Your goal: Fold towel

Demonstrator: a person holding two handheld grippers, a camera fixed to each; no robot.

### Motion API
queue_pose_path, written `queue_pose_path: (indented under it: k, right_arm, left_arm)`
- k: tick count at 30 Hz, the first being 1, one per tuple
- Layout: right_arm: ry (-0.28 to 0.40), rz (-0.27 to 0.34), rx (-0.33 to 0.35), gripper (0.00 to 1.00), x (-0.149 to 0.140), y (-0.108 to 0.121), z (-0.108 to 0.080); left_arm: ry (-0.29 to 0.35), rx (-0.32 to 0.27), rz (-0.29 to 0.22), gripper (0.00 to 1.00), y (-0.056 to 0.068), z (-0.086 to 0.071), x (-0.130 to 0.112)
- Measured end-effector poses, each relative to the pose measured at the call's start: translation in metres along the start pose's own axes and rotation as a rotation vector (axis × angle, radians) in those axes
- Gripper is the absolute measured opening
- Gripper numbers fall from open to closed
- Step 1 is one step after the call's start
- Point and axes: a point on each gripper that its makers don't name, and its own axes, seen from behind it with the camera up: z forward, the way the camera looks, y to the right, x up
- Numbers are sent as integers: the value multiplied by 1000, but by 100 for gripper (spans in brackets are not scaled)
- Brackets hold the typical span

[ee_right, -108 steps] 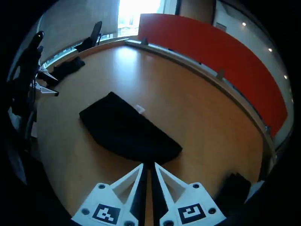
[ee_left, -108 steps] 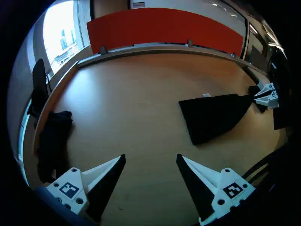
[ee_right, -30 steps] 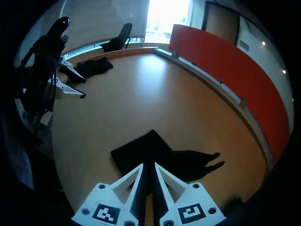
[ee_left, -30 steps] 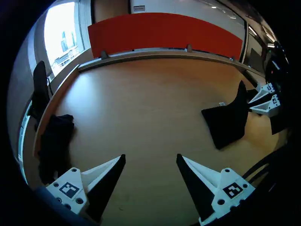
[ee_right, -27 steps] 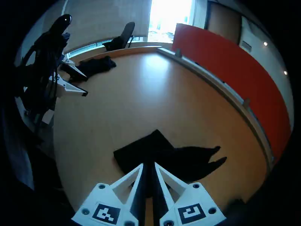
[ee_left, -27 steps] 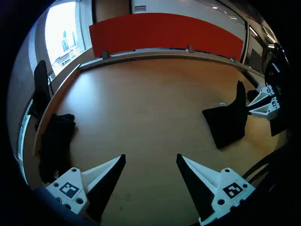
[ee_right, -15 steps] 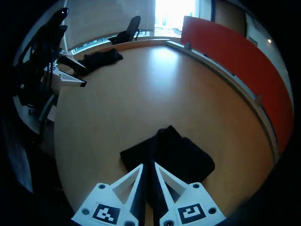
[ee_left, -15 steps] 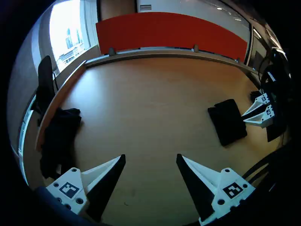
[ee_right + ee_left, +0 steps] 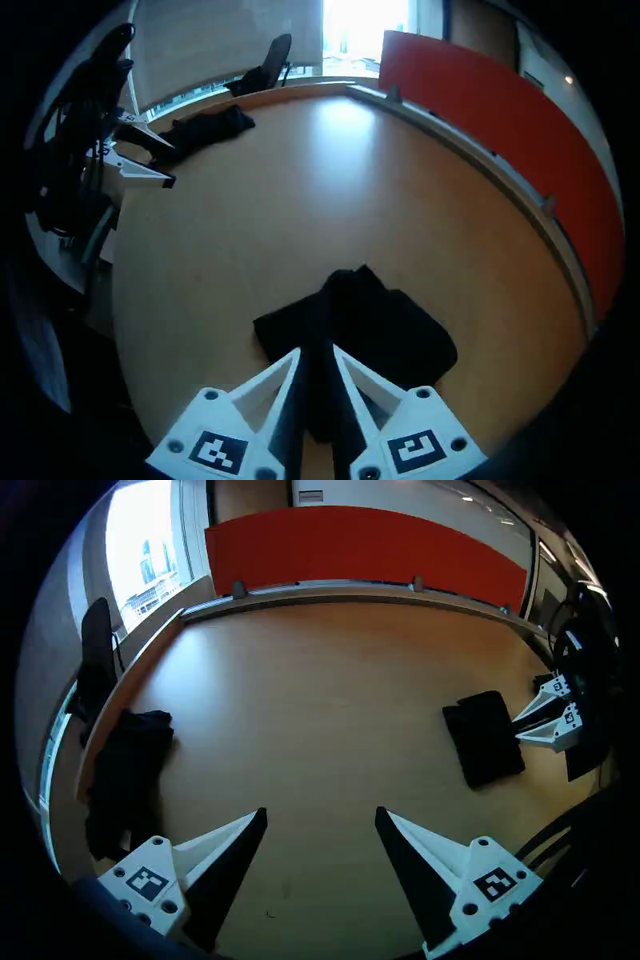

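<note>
The worktop [image 9: 304, 696] was a broad sweep of pale wood, bare over most of its spread, with a red screen [image 9: 360, 544] along its far edge. At its left end, beside a chair [image 9: 96, 656], lay a dark heap [image 9: 128, 776] of cloth that had no visible part in the job.

The towel [image 9: 484, 736] lay flat near the right end, a small black oblong, well apart from the heap. In the right gripper view the towel [image 9: 384, 328] showed as stacked layers: an upper flap with a rounded far corner, and a lower layer poking out to the left, so the edges did not quite match. By that showing the folding looked largely done. What seemed left was to let go and perhaps square the edges. Whether another fold was wanted could not be judged.

The right tool [image 9: 317, 350] sat at the towel's near edge, fingers narrow, with dark cloth in the slim gap between them — whether they actually pinched it could not be told. The left gripper view showed the right tool [image 9: 518, 728] at the towel's right side. The left tool [image 9: 319, 810] hung over bare wood, fingers wide and empty — far from the towel, as the right gripper view of the left tool [image 9: 172, 166] confirmed.
</note>
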Motion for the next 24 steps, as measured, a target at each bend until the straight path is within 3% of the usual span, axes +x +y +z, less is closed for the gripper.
queue_pose_path:
  k: [3, 9, 24]
  right_arm:
    - [-3, 2, -12, 61, 0, 4, 1]
    - [-3, -3, -18, 75, 0, 6, 0]
    - [17, -12, -2, 79, 7, 6, -6]
  left_arm:
    - [-1, 1, -2, 100, 0, 0, 0]
    - [-5, 2, -5, 100, -1, 1, -2]
    - [-4, 2, -1, 100, 1, 3, 1]
